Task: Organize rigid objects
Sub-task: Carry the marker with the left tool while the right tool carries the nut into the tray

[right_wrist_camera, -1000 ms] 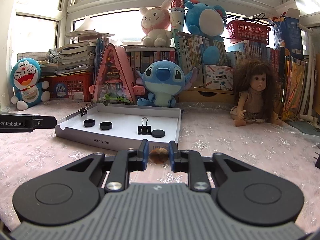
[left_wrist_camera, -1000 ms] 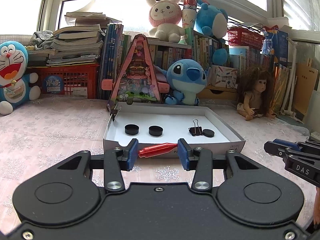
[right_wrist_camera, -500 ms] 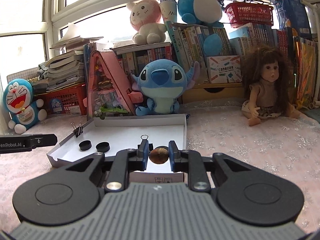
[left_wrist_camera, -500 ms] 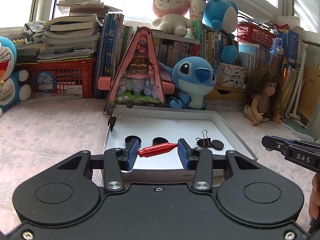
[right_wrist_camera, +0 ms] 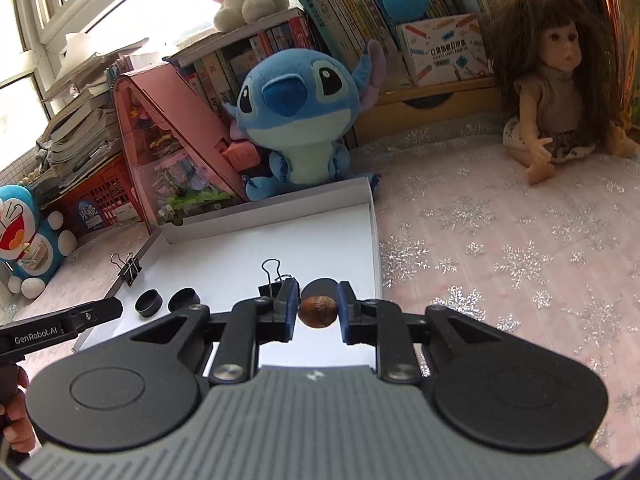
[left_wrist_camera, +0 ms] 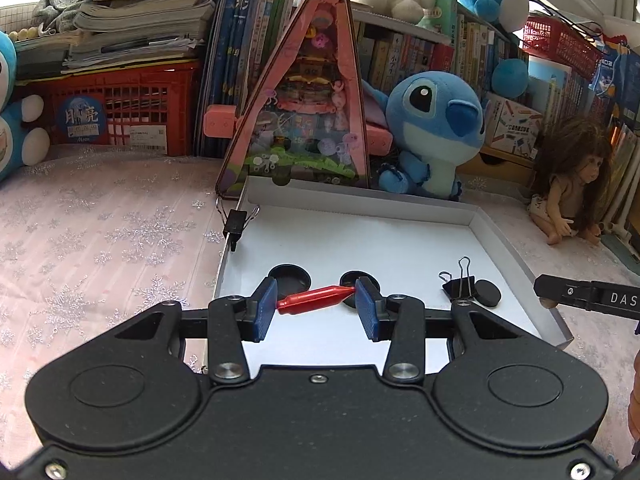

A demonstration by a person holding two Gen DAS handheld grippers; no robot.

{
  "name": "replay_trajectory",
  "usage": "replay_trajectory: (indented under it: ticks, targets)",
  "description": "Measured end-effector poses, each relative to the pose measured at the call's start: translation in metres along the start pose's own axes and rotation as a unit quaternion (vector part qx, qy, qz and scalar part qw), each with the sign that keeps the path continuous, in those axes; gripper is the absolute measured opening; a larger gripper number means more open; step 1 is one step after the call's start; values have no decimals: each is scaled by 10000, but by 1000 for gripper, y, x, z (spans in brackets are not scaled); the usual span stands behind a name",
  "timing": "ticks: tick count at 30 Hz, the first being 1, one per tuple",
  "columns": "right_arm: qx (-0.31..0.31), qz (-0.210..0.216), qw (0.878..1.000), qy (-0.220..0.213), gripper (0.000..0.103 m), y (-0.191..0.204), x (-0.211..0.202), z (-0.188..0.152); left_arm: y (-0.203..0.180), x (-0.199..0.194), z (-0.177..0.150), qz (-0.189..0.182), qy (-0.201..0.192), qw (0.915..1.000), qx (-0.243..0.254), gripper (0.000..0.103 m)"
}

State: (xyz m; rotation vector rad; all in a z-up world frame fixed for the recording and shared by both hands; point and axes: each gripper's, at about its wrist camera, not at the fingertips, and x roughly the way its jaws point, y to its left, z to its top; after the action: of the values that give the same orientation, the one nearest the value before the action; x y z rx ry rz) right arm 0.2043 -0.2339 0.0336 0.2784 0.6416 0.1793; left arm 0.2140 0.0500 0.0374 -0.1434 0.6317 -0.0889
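1. We hold both tongs over the white tray (left_wrist_camera: 400, 236), which lies on the table (left_wrist_camera: 100, 240) beneath and ahead of them.
2. Our left tongs (left_wrist_camera: 316, 304) stand moderately spread, pinching a red cylinder (left_wrist_camera: 316, 300) lengthwise between the blue pads (left_wrist_camera: 266, 308).
3. Our right tongs (right_wrist_camera: 318, 312) are narrowed, clamping a brown nut (right_wrist_camera: 318, 311).
4. Just beyond the left tongs sit two black caps (left_wrist_camera: 289, 275); to their right, a binder clip (left_wrist_camera: 460, 286) touches a black disc (left_wrist_camera: 487, 293).
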Motion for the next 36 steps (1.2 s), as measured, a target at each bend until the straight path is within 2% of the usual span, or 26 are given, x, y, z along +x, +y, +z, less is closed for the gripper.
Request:
replay_trajectory:
  ticks: [9,21,36]
  targets:
    - [73,-21,9996,262,26,3,23,2,-5,25,-3,142,156,9995,226,41]
    - [74,-85,9993,353,26,0,37,-3,-8,38,-11,262,248,9985,413,41]
    - [-425,-309,9982,299,25,13,40,-7,-13,42,-13,411,169,9972,602,41]
